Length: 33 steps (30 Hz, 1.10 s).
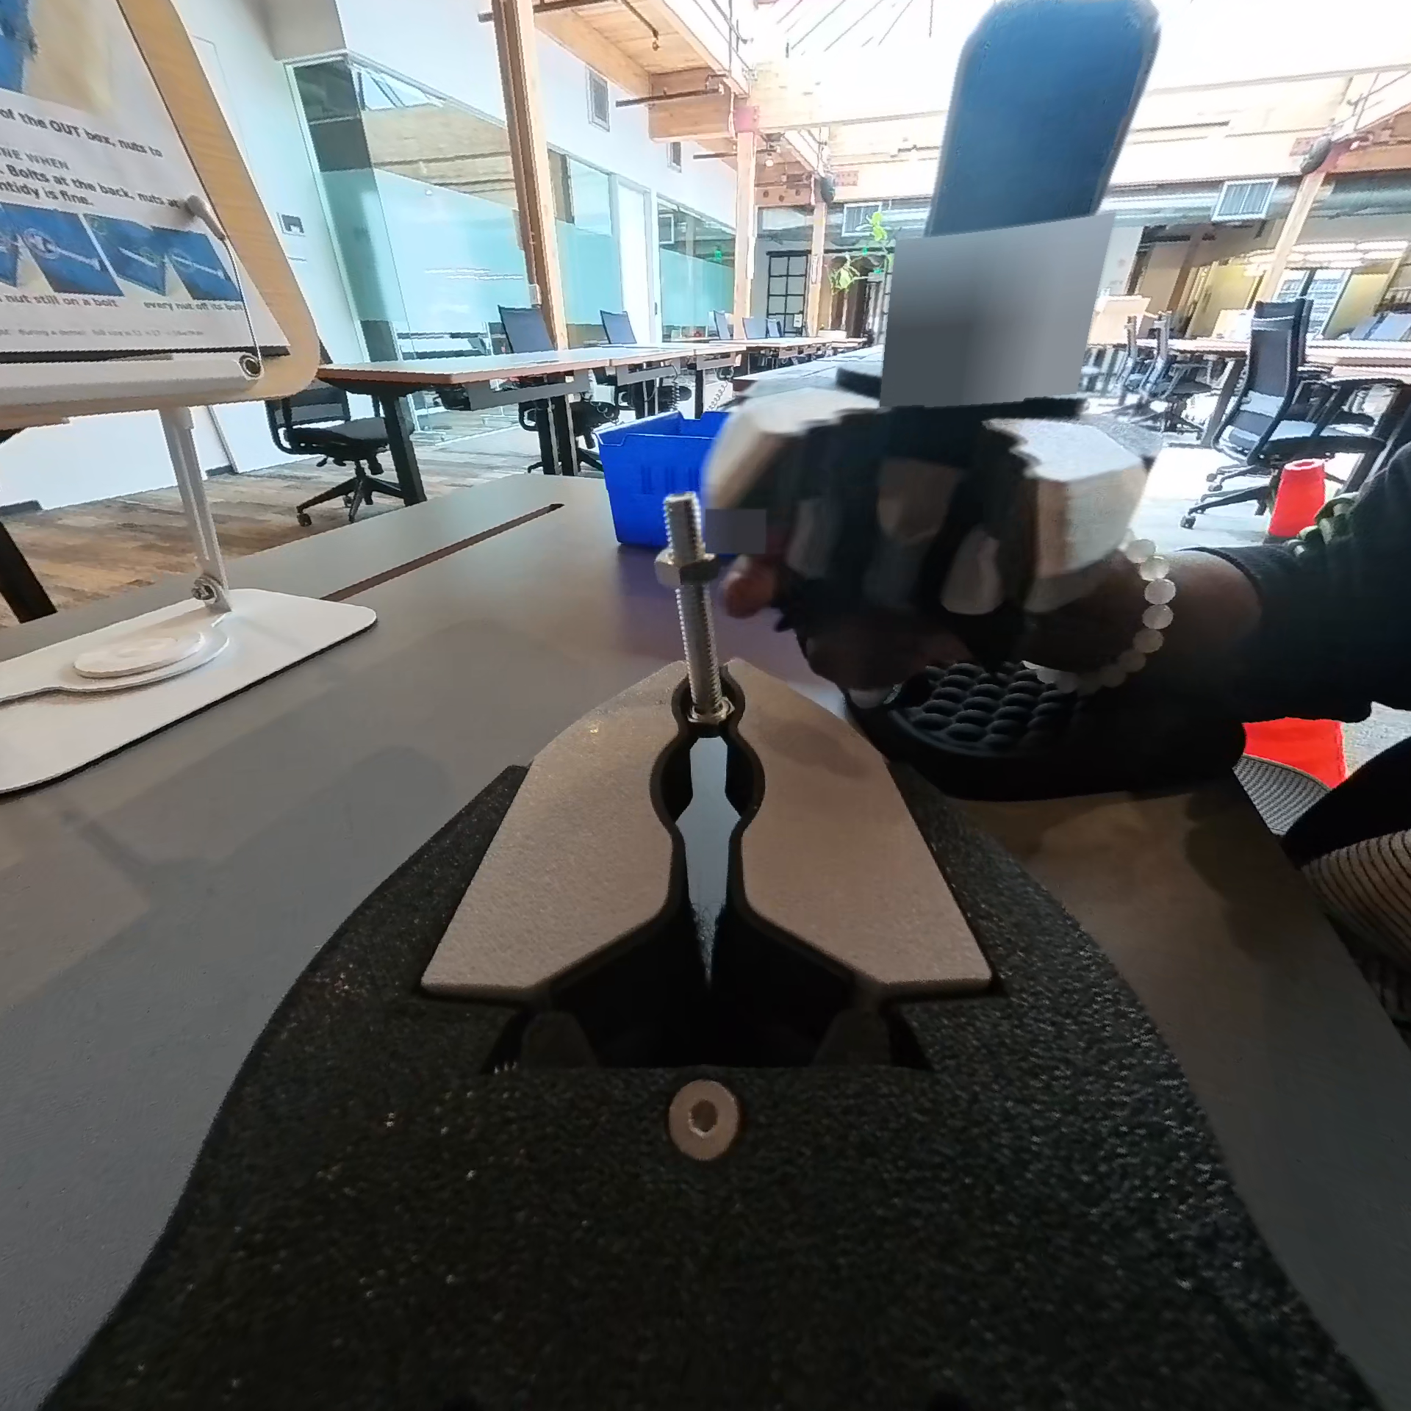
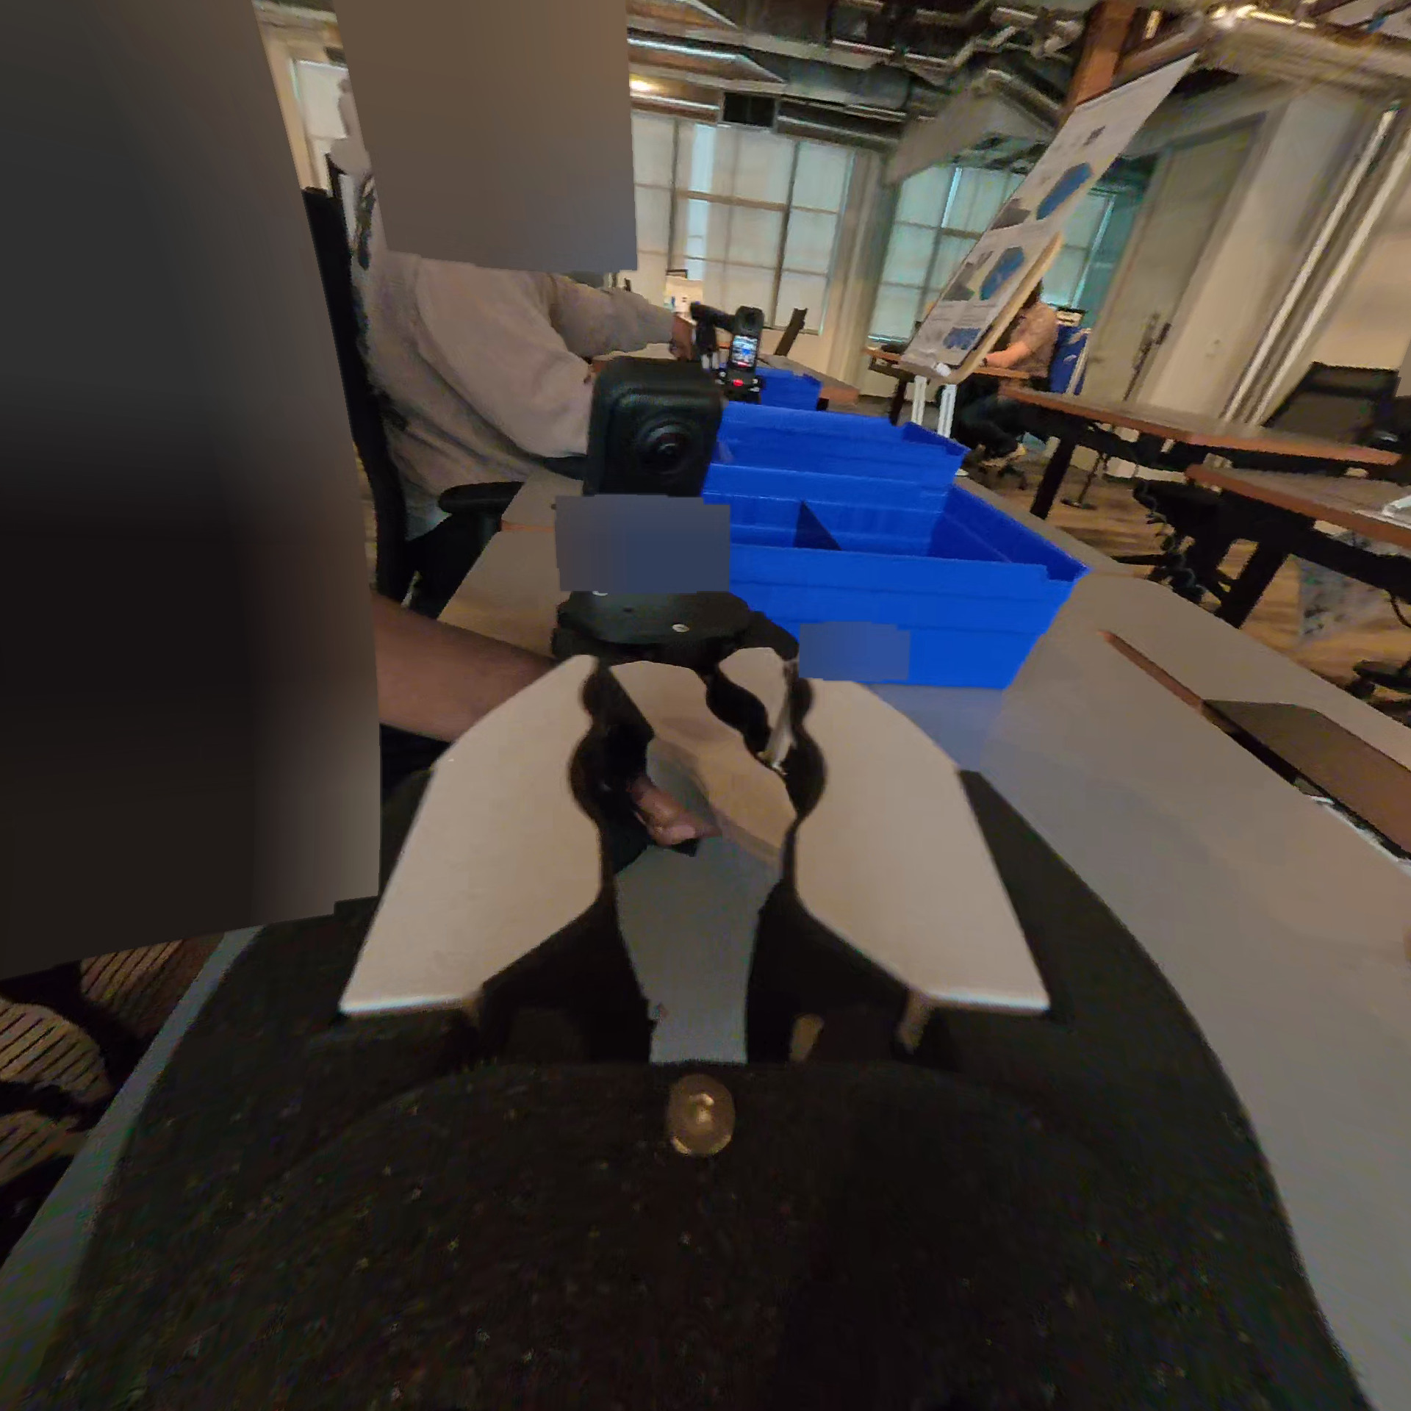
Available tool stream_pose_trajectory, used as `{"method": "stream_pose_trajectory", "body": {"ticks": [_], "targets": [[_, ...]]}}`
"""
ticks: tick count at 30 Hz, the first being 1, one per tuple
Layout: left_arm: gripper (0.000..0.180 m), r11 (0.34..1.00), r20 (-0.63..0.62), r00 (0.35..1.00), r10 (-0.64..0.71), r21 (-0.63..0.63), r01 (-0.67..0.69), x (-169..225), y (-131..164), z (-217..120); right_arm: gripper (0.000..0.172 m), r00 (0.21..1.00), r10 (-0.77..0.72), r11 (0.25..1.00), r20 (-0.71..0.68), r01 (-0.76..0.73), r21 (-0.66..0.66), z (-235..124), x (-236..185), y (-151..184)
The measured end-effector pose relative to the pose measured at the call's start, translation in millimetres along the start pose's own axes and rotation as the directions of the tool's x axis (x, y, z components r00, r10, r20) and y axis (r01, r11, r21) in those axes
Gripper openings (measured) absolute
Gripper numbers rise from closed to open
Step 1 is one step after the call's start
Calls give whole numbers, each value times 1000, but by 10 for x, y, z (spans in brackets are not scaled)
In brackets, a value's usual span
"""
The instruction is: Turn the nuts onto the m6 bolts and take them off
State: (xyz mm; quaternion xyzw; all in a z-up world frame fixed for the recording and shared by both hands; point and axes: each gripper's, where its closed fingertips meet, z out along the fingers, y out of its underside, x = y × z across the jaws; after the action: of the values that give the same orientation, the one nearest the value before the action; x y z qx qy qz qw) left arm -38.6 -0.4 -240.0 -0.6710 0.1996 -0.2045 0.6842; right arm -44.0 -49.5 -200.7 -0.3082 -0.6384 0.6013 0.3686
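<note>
In the left wrist view my left gripper (image 1: 708,679) is shut on the head end of a silver bolt (image 1: 696,626), which stands upright from the fingertips. A hex nut (image 1: 685,569) sits on the thread near the top of the bolt. My right gripper (image 1: 916,534), blurred and held in a hand, is just right of the bolt and does not touch the nut. In the right wrist view my right gripper (image 2: 695,679) is open, and between its fingers I see the left gripper (image 2: 657,634) and the blurred bolt (image 2: 785,718) close to the right finger (image 2: 878,802).
A blue bin (image 1: 657,481) stands behind the bolt, and blue bins (image 2: 901,588) also show in the right wrist view. An instruction board on a white stand (image 1: 191,634) is at the left. A black honeycomb mat (image 1: 985,710) lies at the right. Another person sits at the table behind. The tips of one gripper are about 6 centimetres away from the tips of the other.
</note>
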Motion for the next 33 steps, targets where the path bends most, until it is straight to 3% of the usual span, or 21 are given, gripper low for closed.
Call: {"method": "stream_pose_trajectory", "body": {"ticks": [2,3,5,7,9,13,15,17,18,19,21,24,27,30,33], "targets": [[3,1000,0,1000,0,1,0,-1,-1,-1,75,999,20,1000,-27,-20,-20,34,47,41],[3,1000,1,1000,-1,2,1,-2,-1,-1,80,1000,22,999,-22,-23,-35,49,40,63],[3,1000,0,1000,-1,2,1,-1,-1,-1,63,1000,7,999,12,-6,-45,49,-29,71],[3,1000,3,1000,-1,3,1,-6,-3,-3,23,998,-32,999,52,33,-21,7,-102,27],[3,1000,1,1000,-1,1,1,-4,-1,0,21,999,-23,1000,40,23,-2,-9,-78,-8],[3,1000,1,1000,-1,2,1,-3,-2,0,70,1000,3,1000,-28,-4,-18,27,43,38],[3,1000,1,1000,-1,1,1,-4,0,0,80,1000,14,999,-13,-15,-44,55,20,74],[3,1000,0,1000,0,1,0,-2,1,1,63,1000,3,999,21,-2,-52,51,-46,82],[3,1000,4,1000,0,2,0,-8,-1,-1,30,998,-25,998,53,28,-47,21,-99,68],[3,1000,6,1000,-4,4,4,-13,-3,-2,11,995,-40,999,88,43,-26,-6,-156,34],[3,1000,5,1000,-8,7,8,-16,-7,-4,12,996,-32,999,83,34,-21,-29,-143,15],[3,1000,5,1000,-7,9,7,-14,-10,-6,27,998,-38,998,48,41,-47,-53,-49,26],[3,1000,3,1000,-17,12,17,-22,-14,-10,43,995,-83,987,49,89,-133,-118,53,-74],[3,1000,1,1000,-22,18,22,-23,-21,-16,62,979,-126,922,163,176,-344,-160,139,-178],[3,999,2,999,-45,29,44,-46,-32,-27,52,932,-183,779,313,332,-532,-135,263,-317]]}}
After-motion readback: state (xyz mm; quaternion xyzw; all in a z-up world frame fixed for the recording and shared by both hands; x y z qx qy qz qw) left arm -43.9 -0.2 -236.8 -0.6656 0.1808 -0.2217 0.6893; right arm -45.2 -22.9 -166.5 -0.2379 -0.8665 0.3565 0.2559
